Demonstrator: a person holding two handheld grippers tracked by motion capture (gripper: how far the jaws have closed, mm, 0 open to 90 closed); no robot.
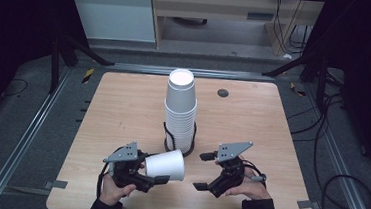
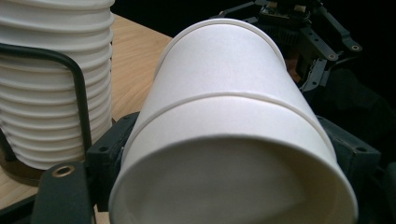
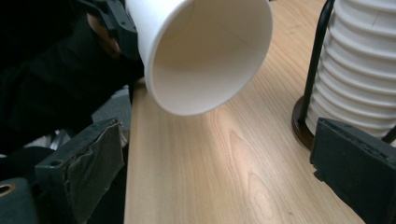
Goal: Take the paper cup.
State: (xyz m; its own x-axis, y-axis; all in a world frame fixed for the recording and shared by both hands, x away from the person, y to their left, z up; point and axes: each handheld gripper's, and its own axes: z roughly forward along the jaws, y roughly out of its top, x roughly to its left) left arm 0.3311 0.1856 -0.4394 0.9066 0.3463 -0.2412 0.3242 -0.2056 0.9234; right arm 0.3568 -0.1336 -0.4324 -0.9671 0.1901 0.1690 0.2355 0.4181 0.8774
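High view, item one: light wooden table [image 1: 123,109], bearing a tall stack of nested white paper cups [image 1: 179,109] standing mouth-down in a black wire holder with a round base [image 1: 179,145] near the table's middle.

Item two: single white paper cup [image 1: 165,164], lying on its side in the left tool [image 1: 143,174], lifted off the table, mouth turned toward the person's right. Left tool clenched on this cup; in the left gripper view the cup [image 2: 229,135] sits between the black jaws, its base nearest the camera.

Item three: right tool [image 1: 207,172], released, jaws spread wide and grasping nothing, just right of the cup's mouth. The right gripper view looks into the open cup [image 3: 201,51].

Handling note, as judgement: the step appears to be a hand-over or a setting-down of the single cup. The wall is thin paper and would crease under a hard squeeze, so the right tool should close gently on the rim or wall. The left should release only once that grip is firm, keeping well clear of the stack, which could topple if knocked.
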